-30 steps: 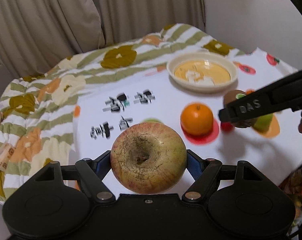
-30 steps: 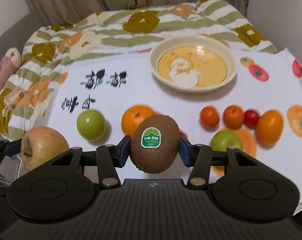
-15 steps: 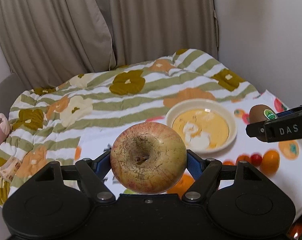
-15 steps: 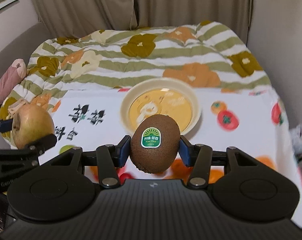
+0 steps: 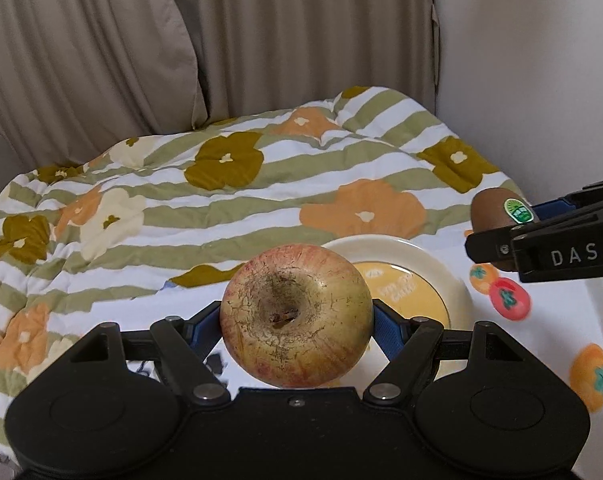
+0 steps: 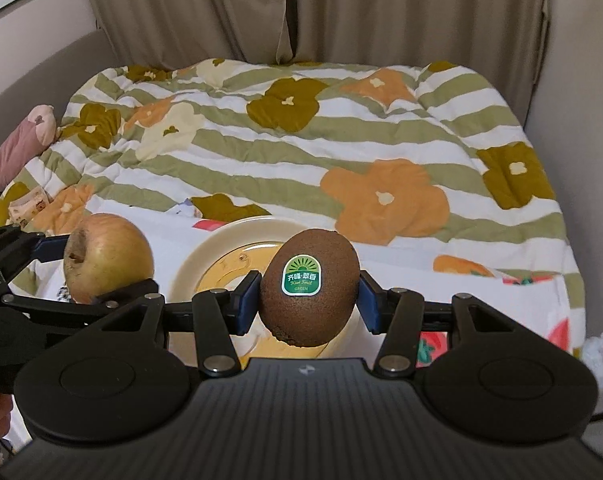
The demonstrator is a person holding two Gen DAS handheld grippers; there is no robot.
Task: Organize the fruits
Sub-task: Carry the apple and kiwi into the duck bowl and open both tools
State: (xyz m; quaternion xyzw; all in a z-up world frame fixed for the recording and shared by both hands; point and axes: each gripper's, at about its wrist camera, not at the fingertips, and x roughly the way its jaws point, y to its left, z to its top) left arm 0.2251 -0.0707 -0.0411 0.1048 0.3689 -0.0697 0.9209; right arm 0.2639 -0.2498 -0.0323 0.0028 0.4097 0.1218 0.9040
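"DAS" on right gripper (image 5: 497,236); "GREEN" on kiwi sticker (image 6: 301,278).

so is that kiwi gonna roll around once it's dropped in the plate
Probably a little. The kiwi is egg-shaped with nothing flat to settle on, so it may wobble or roll sideways. The plate has a raised rim that should stop it. Its fuzzy skin looks grippy, so it likely won't slip from the right gripper early.
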